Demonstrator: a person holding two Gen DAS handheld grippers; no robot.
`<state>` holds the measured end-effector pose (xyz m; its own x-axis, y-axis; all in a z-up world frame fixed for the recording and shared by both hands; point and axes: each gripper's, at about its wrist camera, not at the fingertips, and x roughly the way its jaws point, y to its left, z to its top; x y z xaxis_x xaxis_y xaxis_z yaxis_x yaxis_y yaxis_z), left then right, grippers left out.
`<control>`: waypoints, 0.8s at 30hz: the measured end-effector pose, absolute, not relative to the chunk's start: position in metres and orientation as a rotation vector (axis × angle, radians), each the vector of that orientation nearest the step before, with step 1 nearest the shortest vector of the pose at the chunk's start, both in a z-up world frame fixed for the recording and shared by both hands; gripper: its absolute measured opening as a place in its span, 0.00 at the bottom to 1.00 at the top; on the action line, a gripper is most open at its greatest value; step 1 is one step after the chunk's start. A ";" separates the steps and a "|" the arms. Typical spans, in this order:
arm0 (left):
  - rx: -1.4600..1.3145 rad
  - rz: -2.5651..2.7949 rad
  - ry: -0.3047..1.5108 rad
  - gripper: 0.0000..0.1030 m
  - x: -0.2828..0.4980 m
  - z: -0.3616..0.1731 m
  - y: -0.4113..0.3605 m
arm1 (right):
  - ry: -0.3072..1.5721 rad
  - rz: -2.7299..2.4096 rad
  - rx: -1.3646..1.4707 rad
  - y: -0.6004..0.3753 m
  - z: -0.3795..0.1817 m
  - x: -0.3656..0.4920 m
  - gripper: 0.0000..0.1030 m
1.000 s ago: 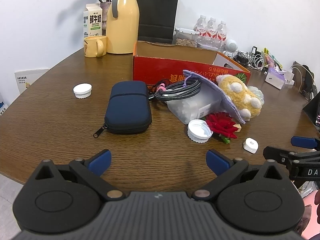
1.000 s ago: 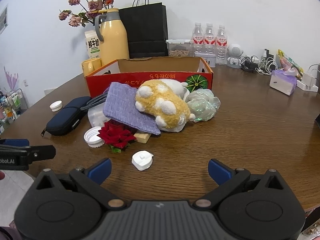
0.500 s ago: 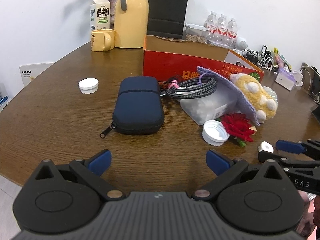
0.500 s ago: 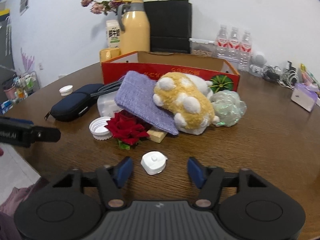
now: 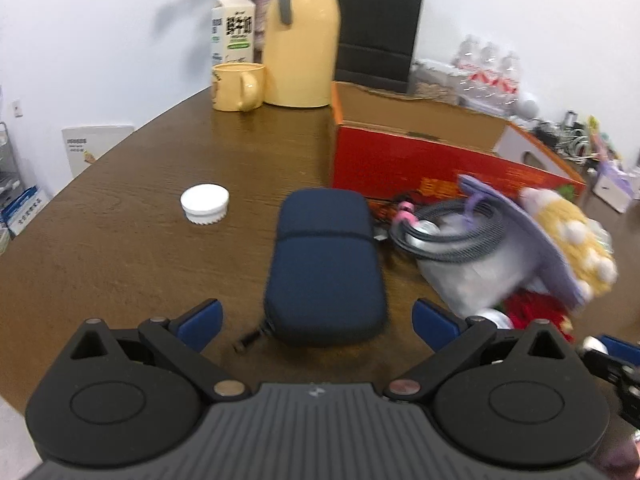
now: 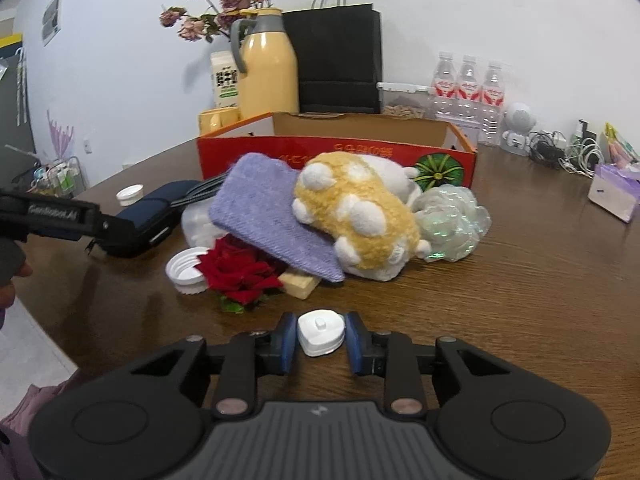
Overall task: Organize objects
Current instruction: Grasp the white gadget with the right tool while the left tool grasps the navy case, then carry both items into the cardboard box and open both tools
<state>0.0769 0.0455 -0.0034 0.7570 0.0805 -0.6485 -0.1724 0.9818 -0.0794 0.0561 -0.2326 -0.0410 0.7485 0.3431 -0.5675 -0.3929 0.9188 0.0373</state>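
Wood-grain table (image 6: 540, 280) stands against a white wall (image 6: 480, 8). Left gripper (image 5: 316, 320) gapes wide before the navy case (image 5: 326, 264), touching nothing. Right gripper (image 6: 320, 338) is closing, blue pads (image 6: 286, 338) flanking the small white cap (image 6: 320, 330).

Both low wrist views face the red box (image 5: 404, 160).

pouch (image 5: 326, 264) left of jar (image 5: 468, 276) | box (image 5: 420, 152) behind both
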 end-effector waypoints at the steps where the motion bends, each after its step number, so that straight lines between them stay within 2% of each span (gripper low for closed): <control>1: -0.138 0.148 0.706 1.00 0.083 -0.005 0.048 | 0.601 0.396 -0.083 -0.234 -0.041 0.057 0.24; 6: -0.170 0.151 0.747 1.00 0.108 -0.009 0.056 | 0.594 0.377 -0.061 -0.239 -0.040 0.062 0.24; 11: -0.181 0.154 0.757 0.93 0.127 -0.012 0.055 | 0.587 0.378 -0.058 -0.238 -0.039 0.064 0.24; 14: -0.181 0.165 0.745 0.86 0.132 -0.012 0.054 | 0.583 0.375 -0.057 -0.237 -0.038 0.065 0.24; 16: -0.186 0.153 0.733 0.71 0.132 -0.012 0.052 | 0.580 0.372 -0.056 -0.238 -0.037 0.065 0.24; 24: -0.182 0.146 0.700 0.60 0.121 -0.008 0.049 | 0.551 0.346 -0.046 -0.245 -0.031 0.067 0.24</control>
<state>0.1207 0.0494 -0.0079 0.7558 0.0720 -0.6509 -0.1934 0.9741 -0.1168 0.0672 -0.2450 -0.0307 0.7961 0.3093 -0.5201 -0.3339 0.9414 0.0488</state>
